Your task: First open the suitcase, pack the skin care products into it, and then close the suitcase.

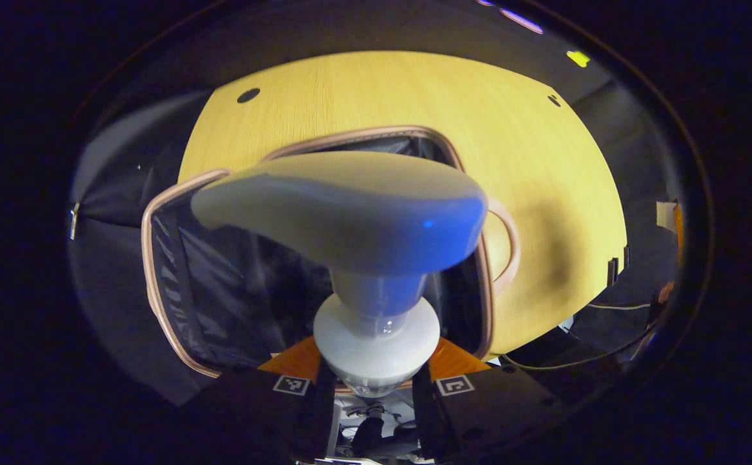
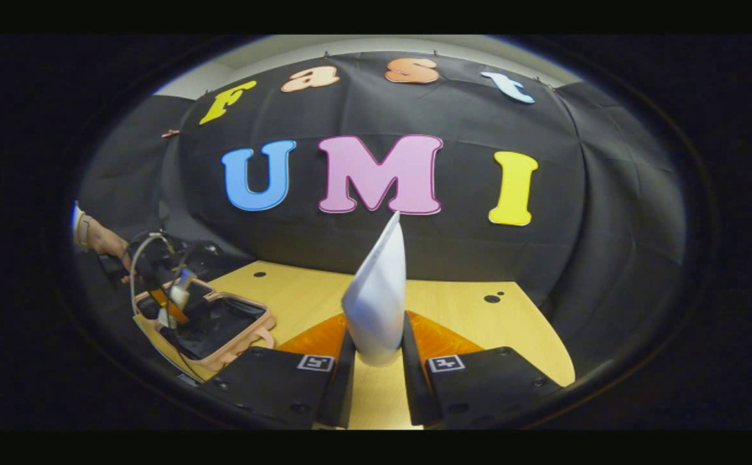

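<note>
Packing step in hand. Left claw (image 1: 376,381) pinching pump bottle (image 1: 356,226) by base, above open suitcase (image 1: 169,284) on worktop (image 1: 543,194). Right claw (image 2: 376,361) pinching white tube (image 2: 379,290), well right of suitcase. Next by judgement: lower bottle into suitcase, then spread claw

Square-coded markers on tongs (image 2: 376,381)

Pink-trimmed suitcase (image 1: 175,284) open flat on bench, dark lining; white pump bottle (image 1: 363,245) above it; white tube (image 2: 377,297) upright, apart.
</note>
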Action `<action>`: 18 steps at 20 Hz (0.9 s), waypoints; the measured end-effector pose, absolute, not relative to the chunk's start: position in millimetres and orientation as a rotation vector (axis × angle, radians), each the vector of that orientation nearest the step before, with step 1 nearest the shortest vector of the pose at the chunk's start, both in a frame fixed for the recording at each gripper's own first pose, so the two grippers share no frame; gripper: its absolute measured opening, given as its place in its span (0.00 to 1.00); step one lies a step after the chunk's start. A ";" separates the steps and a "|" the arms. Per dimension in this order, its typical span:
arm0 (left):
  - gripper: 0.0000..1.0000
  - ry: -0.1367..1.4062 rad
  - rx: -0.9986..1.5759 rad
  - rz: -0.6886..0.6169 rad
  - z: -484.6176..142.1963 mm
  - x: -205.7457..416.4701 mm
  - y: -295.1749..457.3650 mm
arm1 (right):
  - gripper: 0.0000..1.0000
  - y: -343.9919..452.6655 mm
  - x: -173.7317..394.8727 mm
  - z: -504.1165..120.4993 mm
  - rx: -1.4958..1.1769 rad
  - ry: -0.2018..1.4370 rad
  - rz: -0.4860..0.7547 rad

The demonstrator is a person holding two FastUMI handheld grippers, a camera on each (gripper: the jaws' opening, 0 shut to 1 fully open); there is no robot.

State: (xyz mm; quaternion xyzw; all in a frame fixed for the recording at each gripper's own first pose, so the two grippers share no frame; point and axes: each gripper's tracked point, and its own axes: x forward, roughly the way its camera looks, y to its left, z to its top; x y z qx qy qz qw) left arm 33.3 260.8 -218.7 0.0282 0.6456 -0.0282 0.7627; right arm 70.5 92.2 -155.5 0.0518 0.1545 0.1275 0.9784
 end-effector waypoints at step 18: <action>0.94 1.401 0.052 -0.108 -276.9 30.9 282.0 | 0.37 201.1 36.5 -157.2 0.078 0.448 0.456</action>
